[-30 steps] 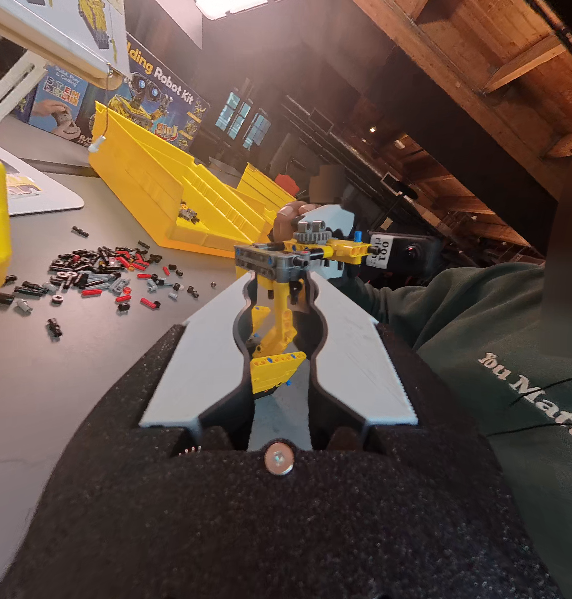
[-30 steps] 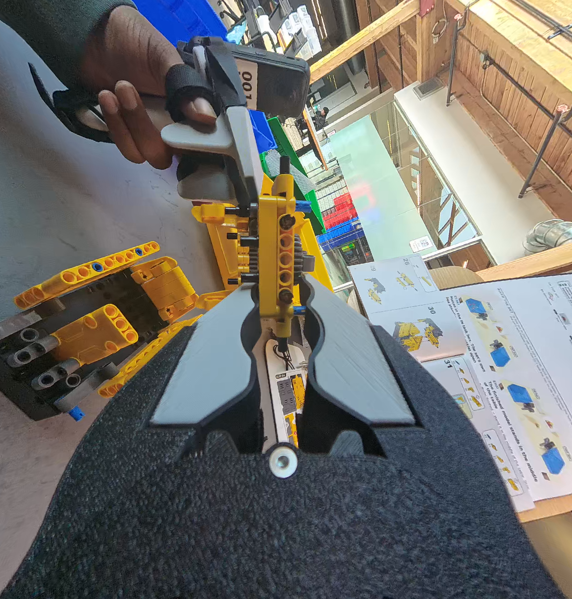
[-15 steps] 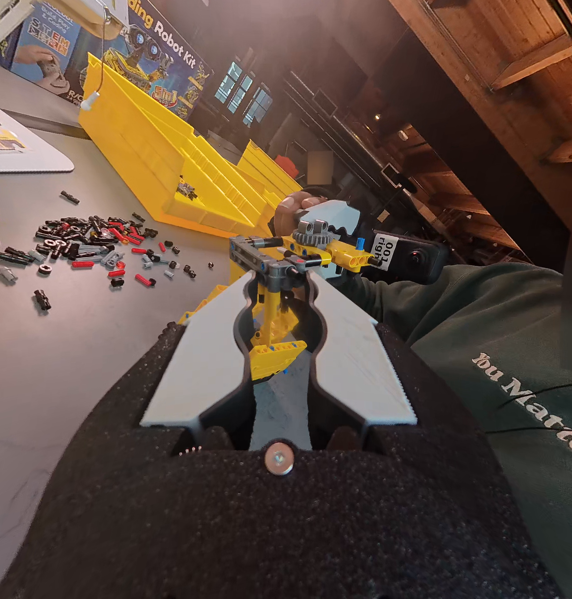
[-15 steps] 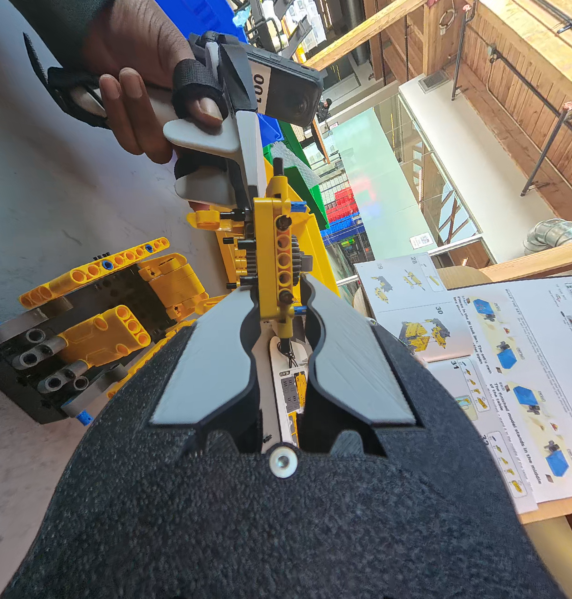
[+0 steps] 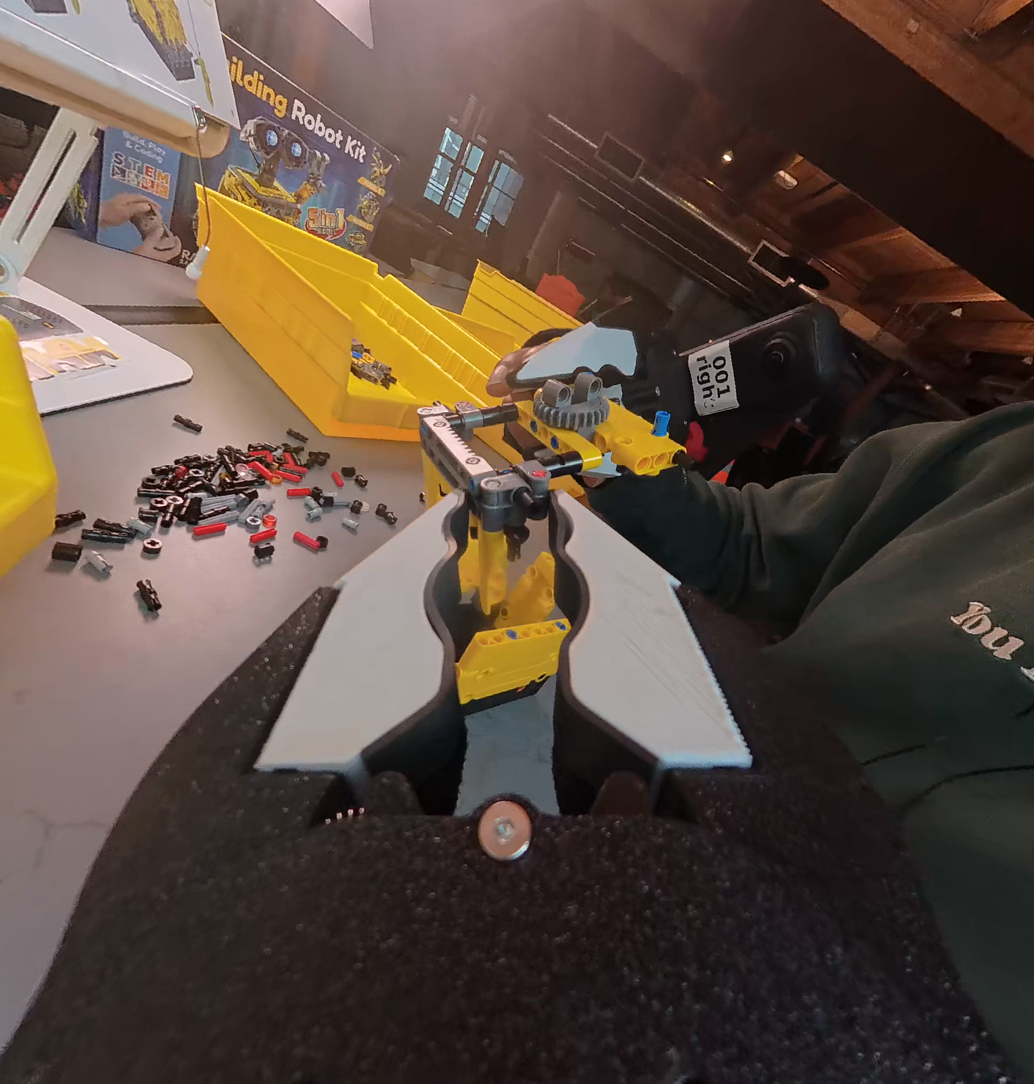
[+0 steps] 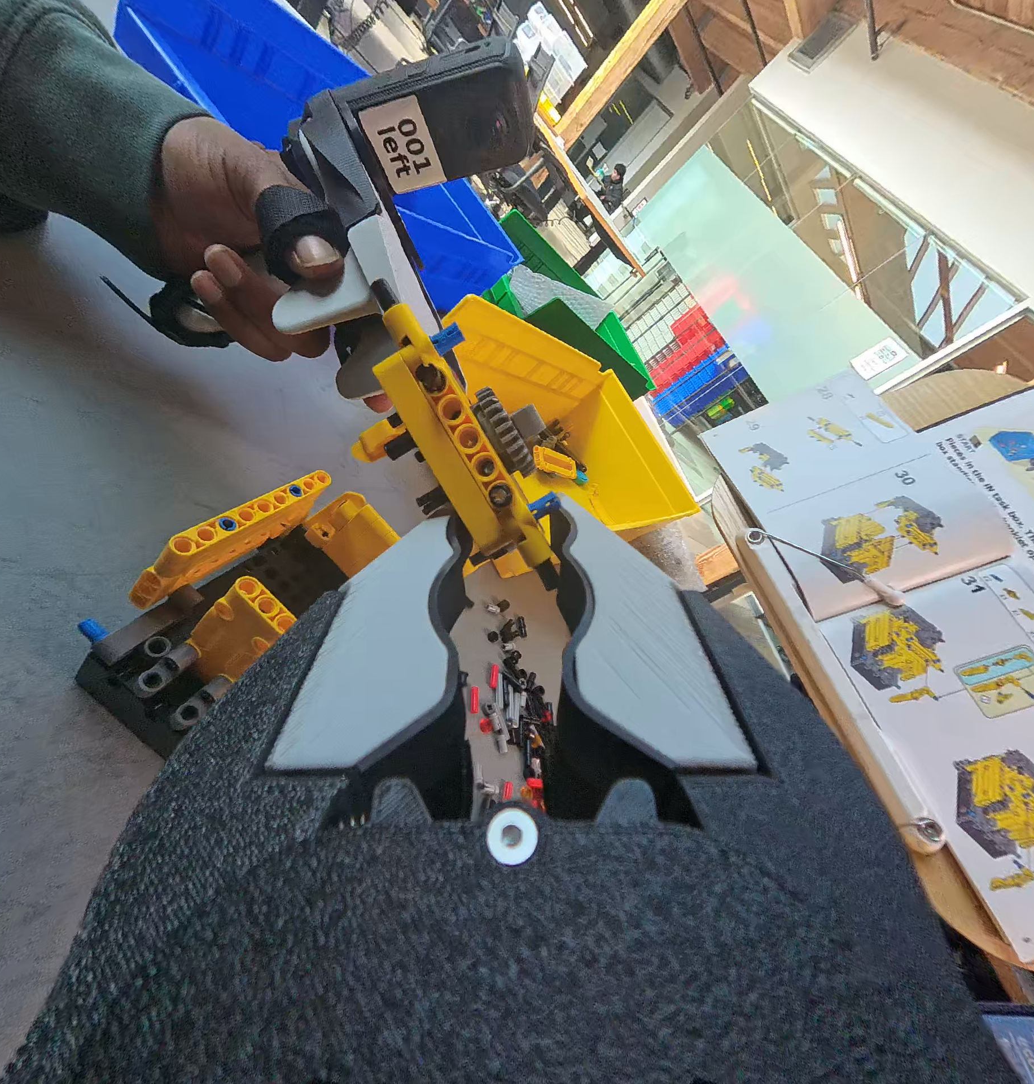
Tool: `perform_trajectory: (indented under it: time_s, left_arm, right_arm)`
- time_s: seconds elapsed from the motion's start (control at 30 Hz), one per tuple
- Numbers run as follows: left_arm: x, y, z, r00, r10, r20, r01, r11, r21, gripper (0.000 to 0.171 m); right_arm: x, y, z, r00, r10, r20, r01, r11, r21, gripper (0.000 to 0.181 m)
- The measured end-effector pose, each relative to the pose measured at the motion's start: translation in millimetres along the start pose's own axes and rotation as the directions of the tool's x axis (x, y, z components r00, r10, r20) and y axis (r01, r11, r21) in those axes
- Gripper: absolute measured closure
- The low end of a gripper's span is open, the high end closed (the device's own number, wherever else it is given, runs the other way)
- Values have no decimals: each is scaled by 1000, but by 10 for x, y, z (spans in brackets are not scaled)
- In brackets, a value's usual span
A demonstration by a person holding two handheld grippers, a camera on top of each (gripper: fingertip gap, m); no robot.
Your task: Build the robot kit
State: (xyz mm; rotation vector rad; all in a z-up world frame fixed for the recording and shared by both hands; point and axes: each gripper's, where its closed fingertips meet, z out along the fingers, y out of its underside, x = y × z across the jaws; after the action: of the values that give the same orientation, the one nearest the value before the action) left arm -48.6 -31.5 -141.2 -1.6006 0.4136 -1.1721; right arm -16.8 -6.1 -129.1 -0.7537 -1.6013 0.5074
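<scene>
Broadly: grey table (image 5: 122, 704), partly built base (image 6: 221, 592) resting on it, small yellow-and-grey gear assembly (image 5: 538, 446) raised above, shared between both tools; keep grips steady, avoid twisting

Left gripper (image 5: 506, 498) clamped narrowly on assembly's grey end; right gripper (image 6: 512, 528) pinching its yellow beam, jaws near-closed

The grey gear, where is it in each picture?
Left wrist view: gear lies flat atop the yellow beam, above center, past the fingertips.
Right wrist view: gear sits edge-on, right of the beam, center.
Shared landmark: the pile of small pins.
</scene>
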Motion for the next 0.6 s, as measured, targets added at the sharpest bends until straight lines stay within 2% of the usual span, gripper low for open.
perform_trajectory:
  time_s: [0.17, 0.23, 0.33, 0.43, 0.6]
  left_arm:
    - [48, -42, -15, 999, 53, -7, -53, 998, 19, 146]
    - [68, -66, -25, 997, 72, -11, -72, 997, 29, 146]
    - [43, -61, -27, 995, 104, 11, -104, 994, 24, 146]
    - [8, -8, -8, 995, 101, 13, -101, 995, 5, 146]
    - [-15, 94, 23, 994, 106, 7, -105, 993, -50, 146]
  right_arm:
    - [-45, -48, -65, 980, 166, 107, -171, 985, 35, 152]
    - [20, -111, -125, 959, 253, 124, -264, 961, 81, 152]
    - [80, -84, -171, 922, 356, 152, -370, 926, 78, 152]
    - [49, -19, -177, 892, 413, 182, -428, 902, 54, 152]
    - [-88, 63, -221, 870, 423, 253, -440, 898, 9, 157]
